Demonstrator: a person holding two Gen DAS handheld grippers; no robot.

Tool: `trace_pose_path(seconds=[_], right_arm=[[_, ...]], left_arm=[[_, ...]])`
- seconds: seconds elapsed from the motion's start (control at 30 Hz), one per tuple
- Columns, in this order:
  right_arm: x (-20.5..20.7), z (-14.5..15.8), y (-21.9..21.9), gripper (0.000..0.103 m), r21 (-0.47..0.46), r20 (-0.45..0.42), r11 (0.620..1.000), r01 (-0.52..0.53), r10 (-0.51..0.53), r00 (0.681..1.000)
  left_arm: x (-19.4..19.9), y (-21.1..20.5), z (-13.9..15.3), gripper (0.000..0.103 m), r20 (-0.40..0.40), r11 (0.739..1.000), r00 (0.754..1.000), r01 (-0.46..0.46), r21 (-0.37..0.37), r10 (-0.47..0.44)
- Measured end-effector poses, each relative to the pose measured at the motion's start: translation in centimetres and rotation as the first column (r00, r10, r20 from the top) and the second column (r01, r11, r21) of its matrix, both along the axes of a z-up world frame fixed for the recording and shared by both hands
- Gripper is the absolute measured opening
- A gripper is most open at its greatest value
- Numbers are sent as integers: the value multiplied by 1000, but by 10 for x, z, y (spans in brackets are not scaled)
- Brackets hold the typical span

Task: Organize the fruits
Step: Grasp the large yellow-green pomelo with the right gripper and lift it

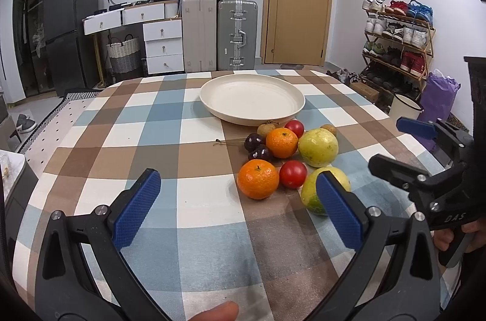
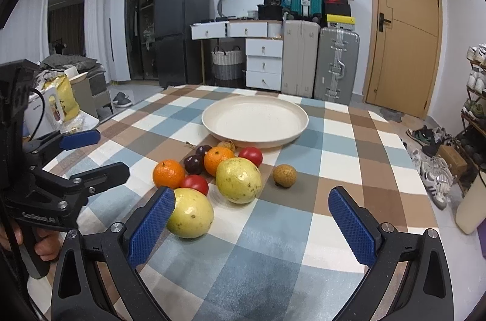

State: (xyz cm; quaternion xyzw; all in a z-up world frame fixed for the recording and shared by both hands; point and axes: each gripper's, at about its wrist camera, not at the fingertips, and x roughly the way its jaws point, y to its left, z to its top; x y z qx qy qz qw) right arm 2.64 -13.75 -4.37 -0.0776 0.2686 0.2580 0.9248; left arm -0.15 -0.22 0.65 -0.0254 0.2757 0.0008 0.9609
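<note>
Left gripper [image 1: 240, 201] and right gripper [image 2: 252, 219]: jaws released, holding nothing, above the bench [image 1: 152, 132]. Fruits [image 2: 238, 179] lie clustered just in front of the plate [image 2: 255, 116].

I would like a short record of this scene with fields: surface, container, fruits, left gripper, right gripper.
surface: checked tablecloth
container: cream plate, nothing in it
fruits: two oranges, two tomatoes, two yellow-green guavas, two dark plums, small brown fruits; all on the cloth, none on the plate
left gripper: open, holding nothing
right gripper: open, holding nothing
</note>
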Motion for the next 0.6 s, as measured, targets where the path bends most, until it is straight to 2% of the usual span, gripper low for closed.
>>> trace_pose_path(seconds=[0.17, 0.27, 0.43, 0.6], right_arm=[[7, -5, 11, 103, -45, -82, 999, -9, 5, 997], [13, -8, 15, 103, -52, -128, 999, 4, -11, 992], [19, -14, 23, 102, -52, -198, 999, -11, 1, 980], [19, -21, 35, 96, -43, -246, 998, -49, 37, 969]], left_arm=[[2, -2, -3, 102, -33, 999, 999, 34, 31, -33], [1, 2, -1, 102, -36, 999, 998, 47, 19, -47], [5, 14, -4, 102, -56, 1000, 998, 18, -19, -19], [9, 24, -6, 102, -80, 999, 997, -8, -51, 4]])
